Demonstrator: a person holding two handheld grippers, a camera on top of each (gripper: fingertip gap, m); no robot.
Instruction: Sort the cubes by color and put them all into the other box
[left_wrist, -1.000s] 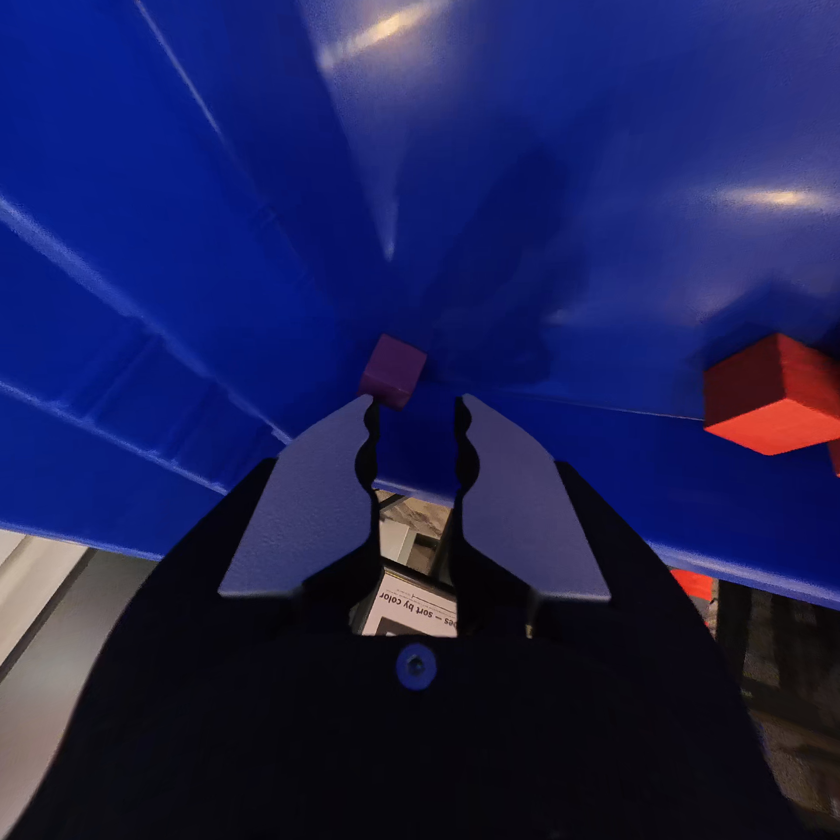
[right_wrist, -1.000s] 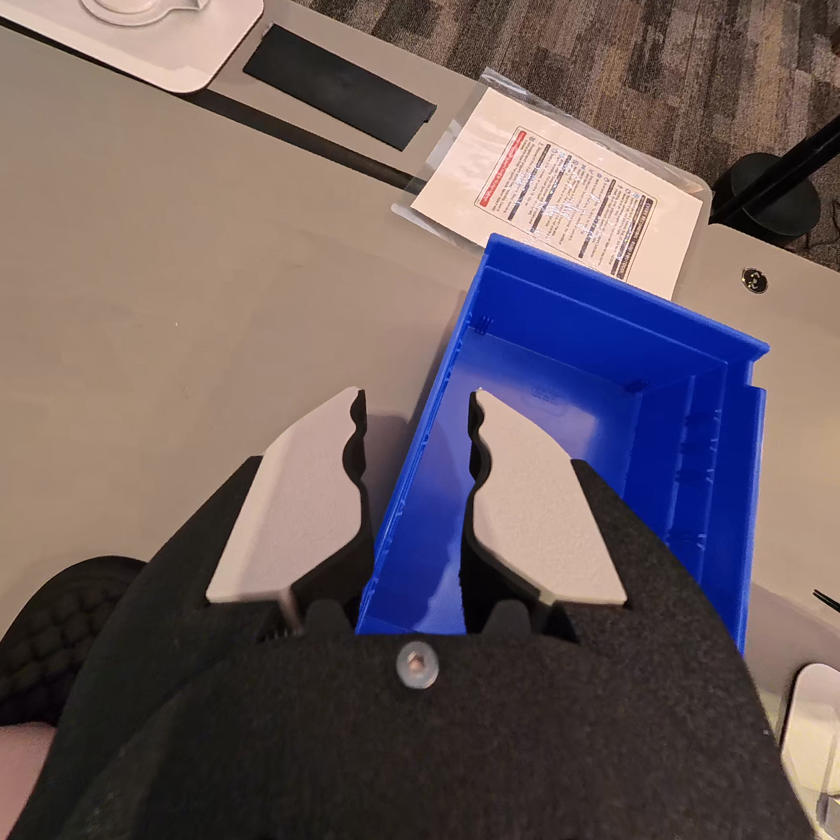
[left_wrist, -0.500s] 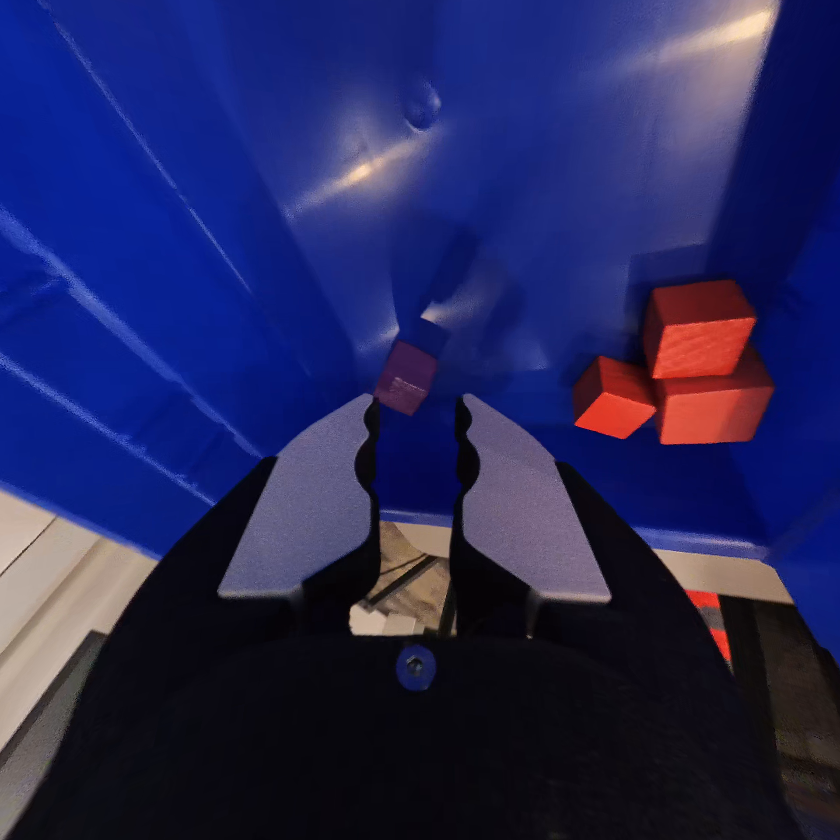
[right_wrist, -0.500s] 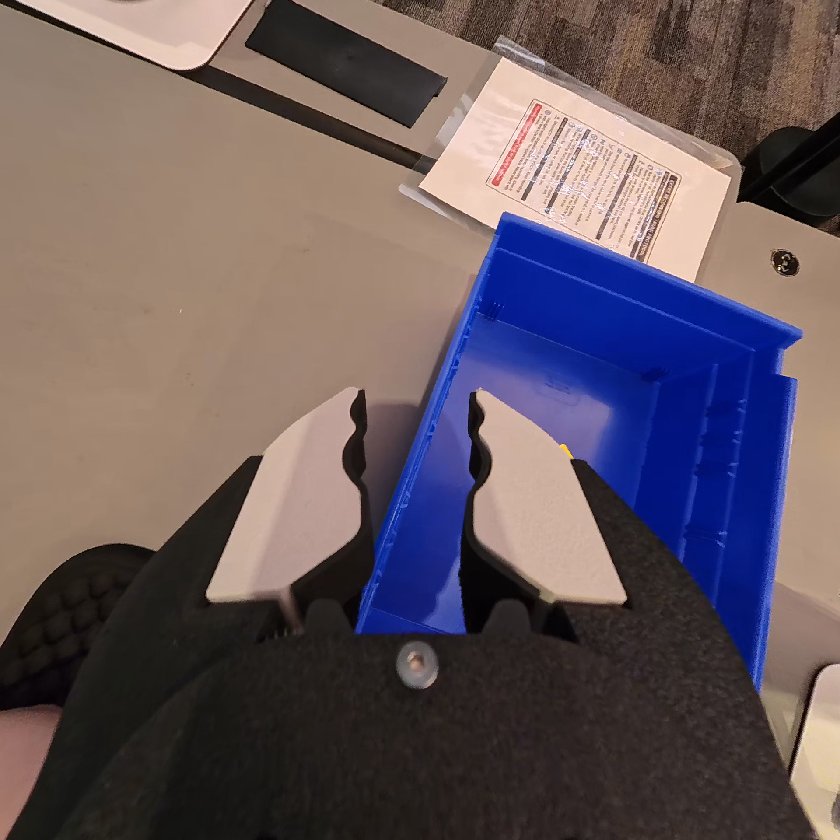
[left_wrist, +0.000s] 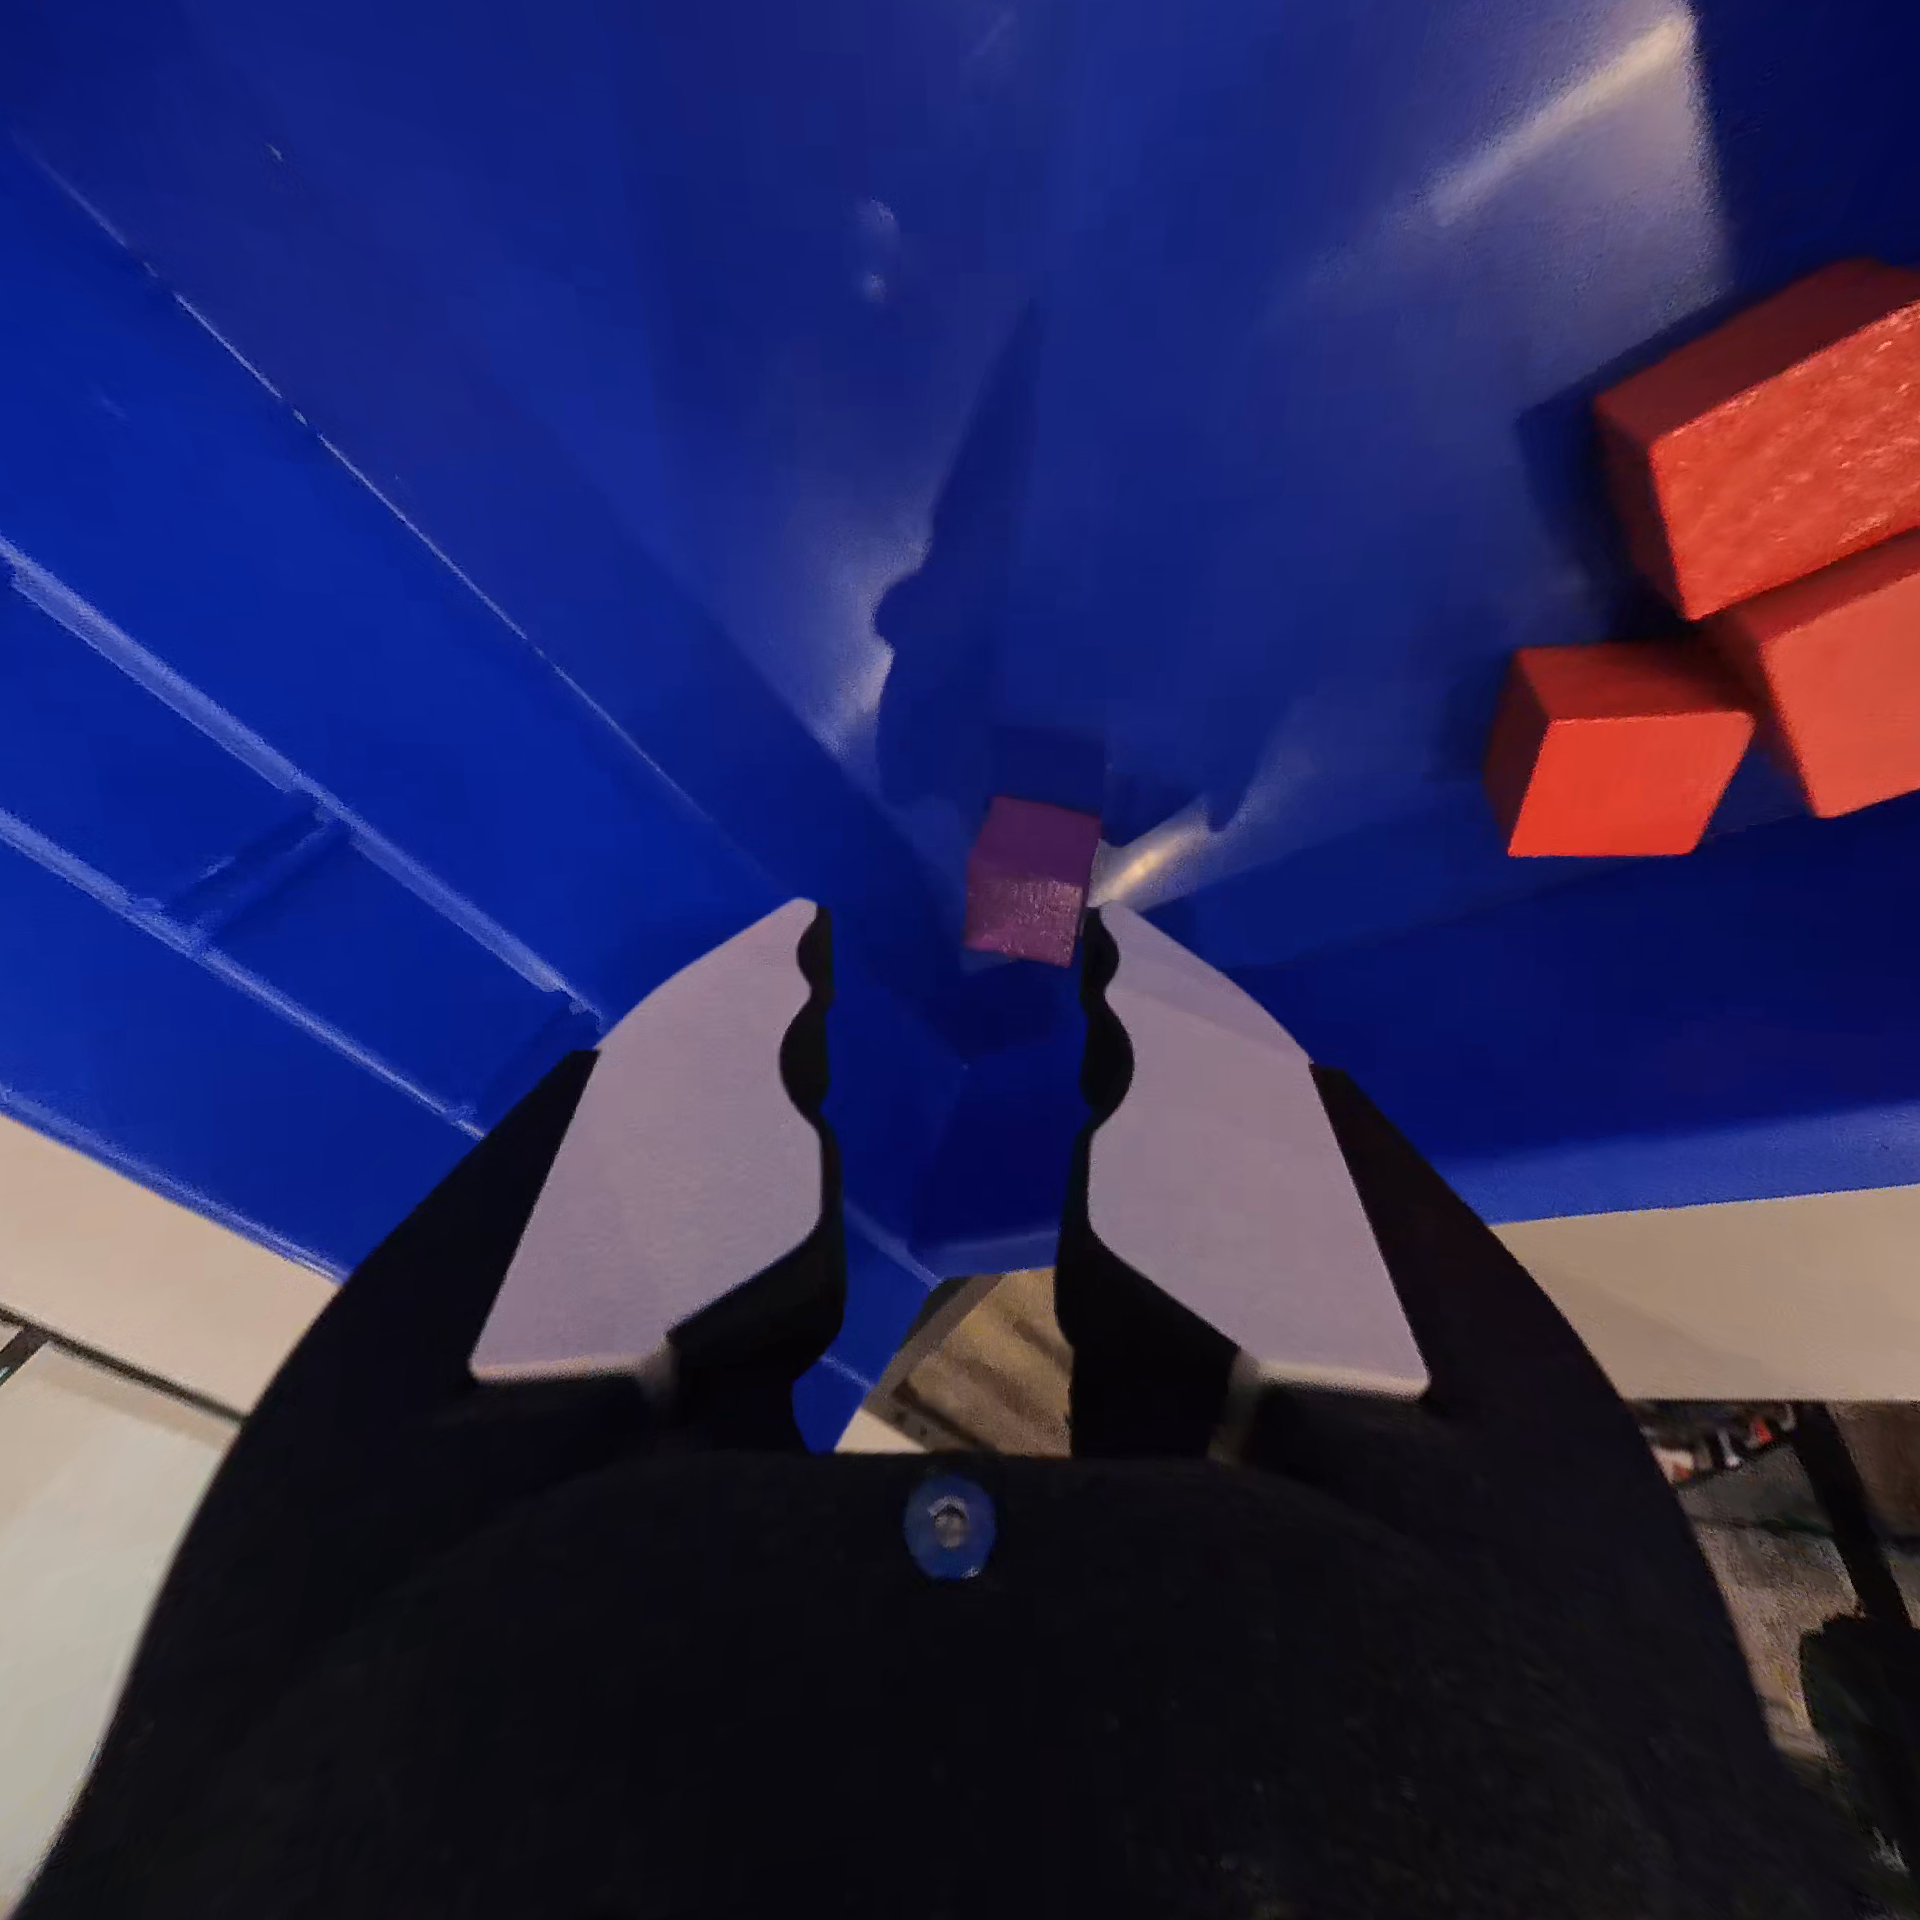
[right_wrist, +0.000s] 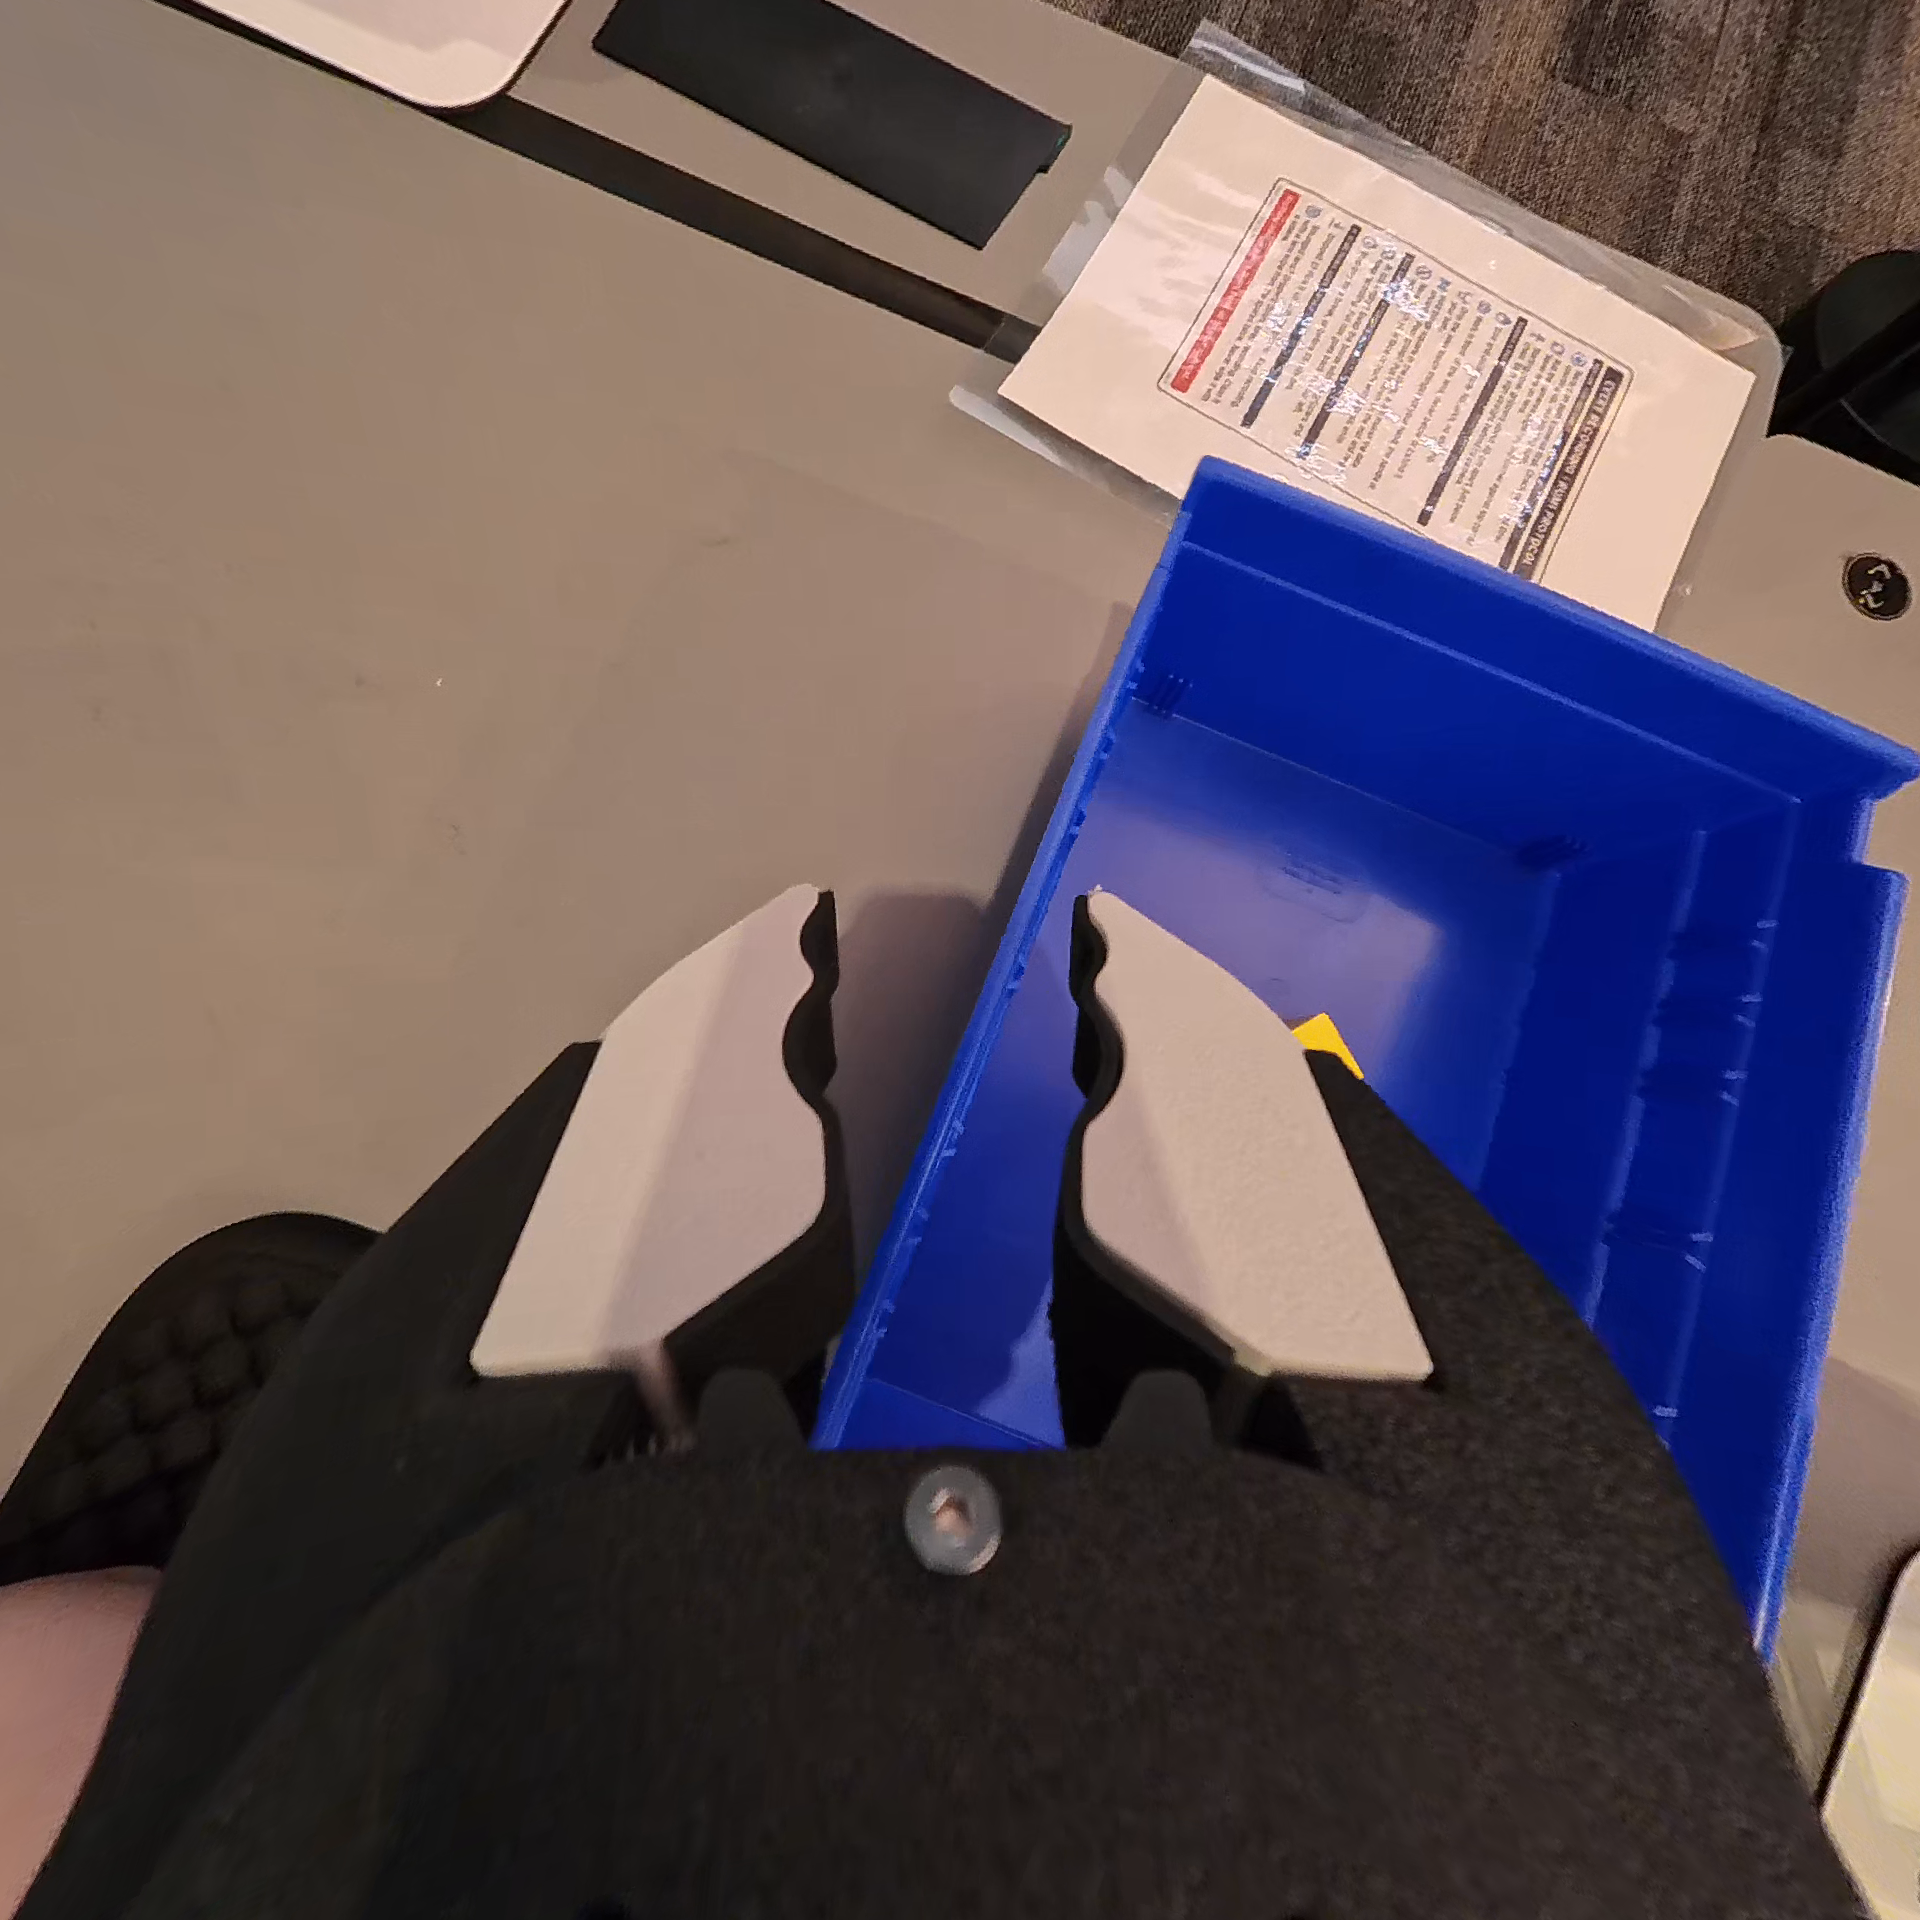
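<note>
Left gripper (left_wrist: 951, 925) hanging unclenched inside blue bin (left_wrist: 520, 468), gripping nothing. Purple cube (left_wrist: 1029, 881) sitting in bin corner just past fingertips, right finger (left_wrist: 1226, 1143) nearly touching it, can't tell if actual contact. Three red cubes (left_wrist: 1704, 582) bunched together off to right, touching each other.

Right gripper (right_wrist: 951, 909) also spread apart, straddling left wall of other blue bin (right_wrist: 1507, 727) without pinching it. Yellow cube (right_wrist: 1325, 1039) peeking out behind right finger, lying on bin floor. Bin resting on grey table (right_wrist: 416, 623), bagged paper sheet (right_wrist: 1371, 343) lying at far end.
</note>
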